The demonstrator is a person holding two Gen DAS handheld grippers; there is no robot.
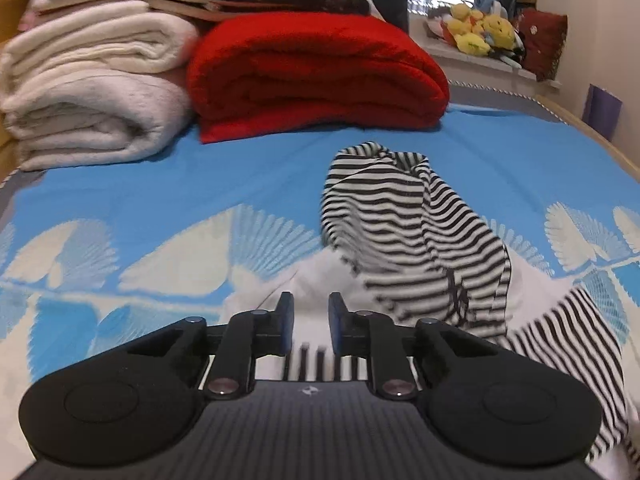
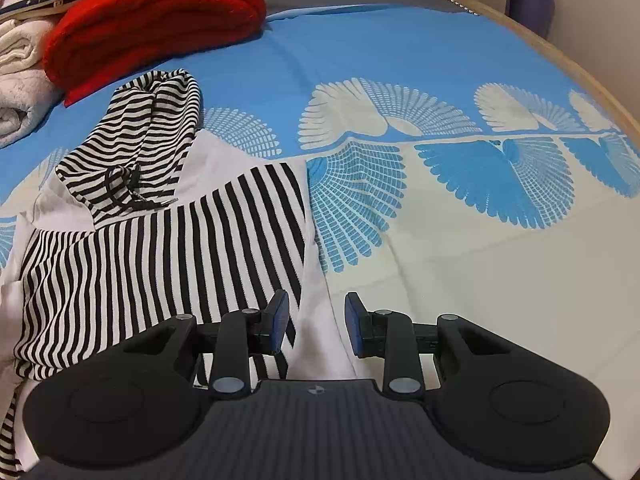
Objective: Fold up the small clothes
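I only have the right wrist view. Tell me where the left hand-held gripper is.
Observer: The left hand-held gripper hovers over the white part of the striped garment, fingers narrowly apart. I cannot tell whether they pinch cloth.
Operator: Report what lies beyond the red blanket.
Observer: Yellow plush toys sit on a sill behind it, to the right.

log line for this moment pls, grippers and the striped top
left gripper: open, nothing gripped | right gripper: open, over white edge | striped hoodie: on blue bedspread, hood bunched, partly folded
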